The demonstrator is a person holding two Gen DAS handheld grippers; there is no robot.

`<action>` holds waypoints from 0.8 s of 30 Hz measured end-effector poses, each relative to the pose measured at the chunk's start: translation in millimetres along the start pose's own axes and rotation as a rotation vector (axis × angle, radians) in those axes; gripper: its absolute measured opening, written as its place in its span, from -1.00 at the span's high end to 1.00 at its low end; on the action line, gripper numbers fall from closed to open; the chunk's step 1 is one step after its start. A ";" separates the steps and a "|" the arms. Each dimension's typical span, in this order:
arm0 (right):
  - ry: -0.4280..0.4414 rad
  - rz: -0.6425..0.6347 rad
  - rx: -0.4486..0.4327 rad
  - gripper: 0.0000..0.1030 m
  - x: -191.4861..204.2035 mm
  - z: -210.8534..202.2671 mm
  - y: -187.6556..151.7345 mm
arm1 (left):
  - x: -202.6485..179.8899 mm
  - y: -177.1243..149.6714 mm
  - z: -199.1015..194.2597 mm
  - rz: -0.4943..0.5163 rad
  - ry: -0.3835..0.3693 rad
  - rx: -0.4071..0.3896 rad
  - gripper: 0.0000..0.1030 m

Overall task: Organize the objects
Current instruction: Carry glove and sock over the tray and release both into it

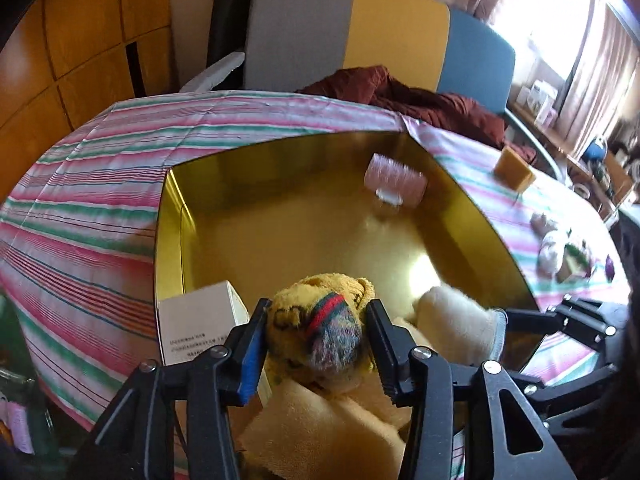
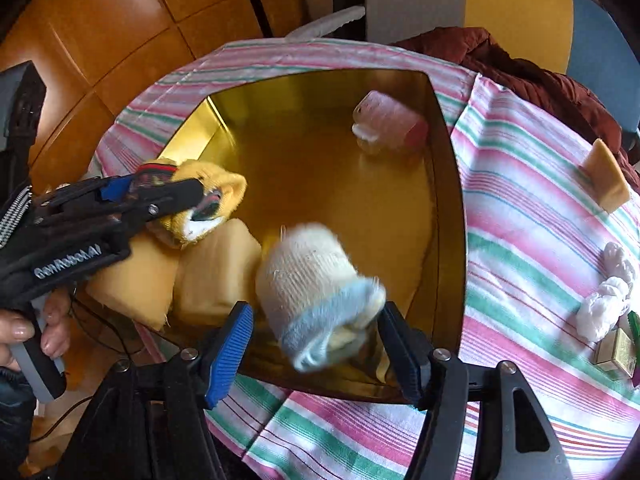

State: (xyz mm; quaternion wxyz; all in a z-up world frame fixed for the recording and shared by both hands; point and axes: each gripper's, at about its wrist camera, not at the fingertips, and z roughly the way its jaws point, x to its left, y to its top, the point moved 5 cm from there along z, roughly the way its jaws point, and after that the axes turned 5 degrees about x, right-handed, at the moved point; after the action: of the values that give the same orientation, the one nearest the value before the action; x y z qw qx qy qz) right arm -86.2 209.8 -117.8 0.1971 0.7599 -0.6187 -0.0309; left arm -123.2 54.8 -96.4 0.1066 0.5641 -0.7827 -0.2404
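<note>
Sorting looks well under way but not finished. The gold box (image 2: 448,184) sits on the striped tablecloth (image 2: 532,184) and already holds several things: one pink roller (image 2: 390,126) lying at about 1 o'clock on its floor, two yellow sponge blocks (image 2: 216,268) side by side at 8 o'clock, and one white carton (image 1: 200,320) against the near-left wall, seen only from the left wrist view. The left gripper (image 1: 316,340) has a yellow rolled sock (image 1: 320,328) with a red-green band between its jaws, over the sponges; the pads sit right at its sides, but I cannot tell whether they press it or have let go. The right gripper (image 2: 316,340) stands parted around one cream rolled sock (image 2: 316,292) with a pale blue cuff, at 6 o'clock just inside the near wall; there is a gap on the blue-padded side, so it reads as released or nearly so, blur allowing. A hand (image 2: 24,336) grips the left tool's handle at 9 o'clock. Left outside on the cloth, to the box's 3 o'clock: one orange sponge wedge (image 2: 606,180), one white knotted bundle (image 2: 608,300), one small gold packet (image 2: 614,352), plus a green and a purple sliver at the frame edge that I cannot identify. My judgement: roughly half or more done; at least three items remain.
</note>
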 end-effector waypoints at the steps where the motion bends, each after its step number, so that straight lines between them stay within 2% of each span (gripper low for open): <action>1: 0.000 -0.001 0.001 -0.28 0.5 1.3 0.0 | -1.0 -2.0 -0.5 0.005 0.000 0.000 0.06; 3: 0.002 0.001 0.003 -0.28 -0.3 1.4 -0.5 | -0.8 -4.8 -2.1 0.006 -0.005 0.003 -0.01; 5: 0.002 0.003 -0.007 -0.28 -0.2 -3.6 -2.5 | 1.4 -5.9 -7.7 -0.008 -0.021 -0.004 -0.23; 7: 0.005 0.015 -0.026 -0.28 -1.2 -11.0 -6.1 | 4.3 -5.0 -17.3 -0.025 -0.023 -0.031 -0.54; 13: -0.002 0.051 -0.083 -0.31 -5.6 -32.7 -8.8 | 12.3 -6.4 -46.4 -0.062 -0.017 -0.106 -0.55; 24: -0.030 0.113 -0.140 -0.32 -18.3 -51.1 -18.4 | 1.5 -6.9 -67.7 -0.085 -0.006 -0.167 -0.55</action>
State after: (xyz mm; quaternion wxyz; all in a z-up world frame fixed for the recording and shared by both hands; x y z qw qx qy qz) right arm -58.6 243.6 -80.6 0.2419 0.7077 -0.6597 -0.0743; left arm -88.3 34.4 -41.7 0.1407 0.5852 -0.7356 -0.3109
